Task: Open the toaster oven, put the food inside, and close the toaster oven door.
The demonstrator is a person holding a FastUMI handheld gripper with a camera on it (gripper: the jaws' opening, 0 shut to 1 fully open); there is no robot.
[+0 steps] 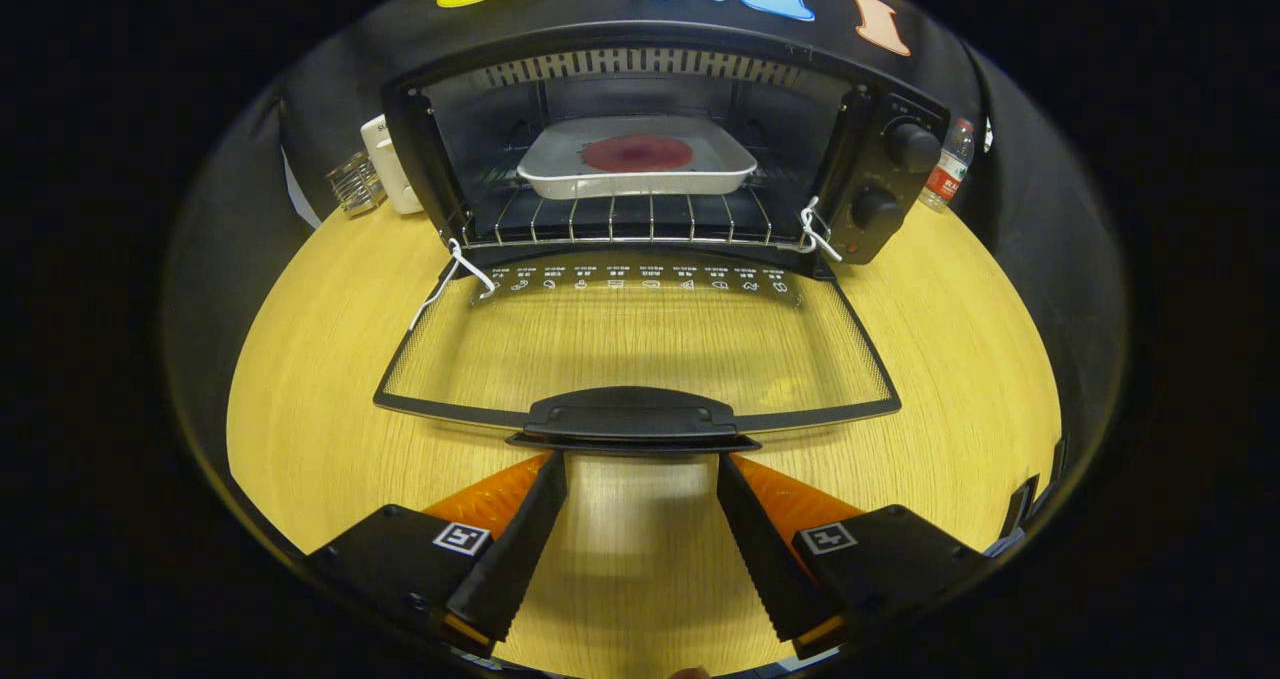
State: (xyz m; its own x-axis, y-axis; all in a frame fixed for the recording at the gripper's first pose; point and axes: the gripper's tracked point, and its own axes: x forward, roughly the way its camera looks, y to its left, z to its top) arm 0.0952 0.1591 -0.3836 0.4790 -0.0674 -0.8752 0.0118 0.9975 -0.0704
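Observation:
The black toaster oven (880, 174) stands on the wooden table with its glass door (640, 344) folded flat down toward me. Inside, on the wire rack (630, 221), rests a metal tray (560, 174) holding a round dark-red piece of food (637, 153). The door's black handle (630, 419) lies just ahead of my fingertips. My gripper (640, 464) is open, its tips sitting right beneath the handle's near edge with only bare table between the fingers. Nothing is held.
Two knobs (912, 145) sit on the oven's right panel. A water bottle (948, 171) stands to the right of the oven. A white box (390, 159) and a small clear glass object (355, 185) sit to the left. The wooden table (960, 359) spreads on both sides of the door.

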